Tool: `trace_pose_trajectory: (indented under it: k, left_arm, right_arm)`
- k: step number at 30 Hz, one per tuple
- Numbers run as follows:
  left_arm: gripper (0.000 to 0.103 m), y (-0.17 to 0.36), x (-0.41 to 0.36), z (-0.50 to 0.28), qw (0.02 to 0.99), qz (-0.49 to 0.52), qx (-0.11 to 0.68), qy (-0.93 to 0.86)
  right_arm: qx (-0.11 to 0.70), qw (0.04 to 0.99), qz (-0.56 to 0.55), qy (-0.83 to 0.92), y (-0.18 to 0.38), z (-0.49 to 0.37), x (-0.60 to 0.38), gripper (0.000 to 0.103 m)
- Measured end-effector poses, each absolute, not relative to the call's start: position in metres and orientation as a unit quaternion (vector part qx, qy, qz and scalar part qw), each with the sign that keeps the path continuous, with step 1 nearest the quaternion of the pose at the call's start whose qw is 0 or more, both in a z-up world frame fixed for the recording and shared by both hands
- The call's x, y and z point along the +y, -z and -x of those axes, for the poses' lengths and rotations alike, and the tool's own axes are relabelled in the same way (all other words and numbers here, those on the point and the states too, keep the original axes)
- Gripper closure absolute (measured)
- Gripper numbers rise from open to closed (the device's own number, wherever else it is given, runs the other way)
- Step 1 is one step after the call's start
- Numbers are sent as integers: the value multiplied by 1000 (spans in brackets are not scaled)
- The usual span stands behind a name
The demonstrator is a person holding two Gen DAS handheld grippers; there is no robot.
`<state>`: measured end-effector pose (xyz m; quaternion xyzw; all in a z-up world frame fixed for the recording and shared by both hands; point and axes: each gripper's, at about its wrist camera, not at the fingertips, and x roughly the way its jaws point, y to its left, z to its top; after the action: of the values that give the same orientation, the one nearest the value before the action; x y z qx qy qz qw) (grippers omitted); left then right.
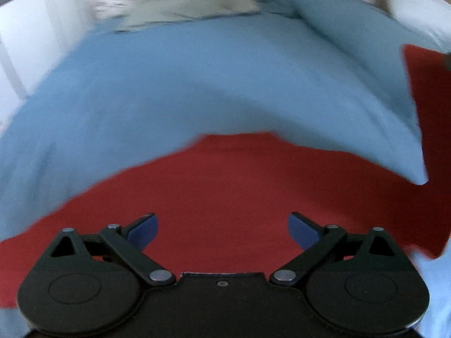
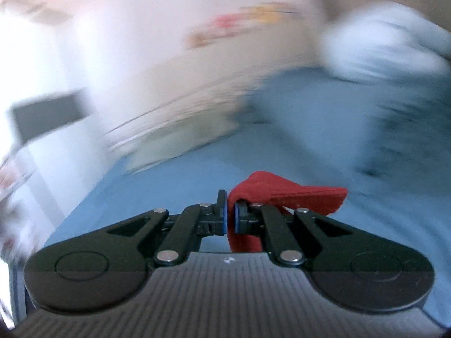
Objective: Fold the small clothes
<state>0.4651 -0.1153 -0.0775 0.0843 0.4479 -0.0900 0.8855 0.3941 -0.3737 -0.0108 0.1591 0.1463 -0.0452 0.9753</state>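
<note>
A: Start at the jaws. What is the left gripper [image 1: 222, 229] doing?

B: Its jaws are spread wide, released, with nothing between them. The blue pads [image 1: 146, 229] point outward to either side, and red cloth [image 1: 225, 197] fills the gap below and beyond them. Whether the pads touch the cloth, I cannot tell.

A: And the right gripper [image 2: 230, 216]?

B: Clenched. The jaws are pressed together on a fold of the same red cloth [image 2: 282, 191]. The fabric is pinched between the blue pads [image 2: 224, 217], bunches up above them, sticks out to the right in a stiff flap, and a strip hangs down on the near side of the jaws.

A: So where is the garment as a whole?

B: In the left wrist view it lies spread across the near part of the scene, directly ahead of the open jaws, and runs up along the right edge. It rests on a blue bedsheet [image 1: 197, 84], which stretches to the far side and to the left.

A: Anything further out?

B: A blue pillow [image 1: 324, 8] at the far right. In the right wrist view the sheet [image 2: 197, 169] shows under the gripper. The surroundings there are badly smeared; a pale blue heap [image 2: 389, 42] at the far right and a dark rectangle [image 2: 48, 115] at the left are all I can make out.
</note>
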Motion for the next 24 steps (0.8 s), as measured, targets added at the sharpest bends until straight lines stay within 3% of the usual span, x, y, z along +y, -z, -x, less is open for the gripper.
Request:
trace_pose_trajectory:
  k: [3, 8, 14, 15, 17, 18, 19, 24]
  left_arm:
    - [2, 87, -53, -463, 881, -71, 467, 38]
    - [2, 112, 13, -451, 861, -27, 507, -1]
    - [2, 123, 36, -440, 863, -6, 506, 10]
    - [2, 123, 36, -441, 863, -1, 505, 12]
    - [2, 119, 39, -440, 865, 7, 502, 18]
    - [2, 115, 34, -441, 866, 11, 499, 25]
    - [2, 111, 29, -444, 867, 13, 496, 33]
    - [2, 95, -32, -445, 874, -18, 473, 112]
  right_arm:
    - [182, 979, -76, -55, 44, -423, -284, 83]
    - [328, 936, 15, -128, 162, -450, -193, 83]
    - [343, 930, 47, -127, 193, -448, -181, 82]
    - [342, 929, 53, -127, 193, -448, -179, 78]
    - [347, 927, 54, -132, 188, -451, -170, 54]
    - [351, 925, 49, -137, 184, -447, -172, 32]
    - [345, 927, 45, -137, 181, -448, -172, 21]
    - [341, 935, 50, -89, 157, -405, -203, 18]
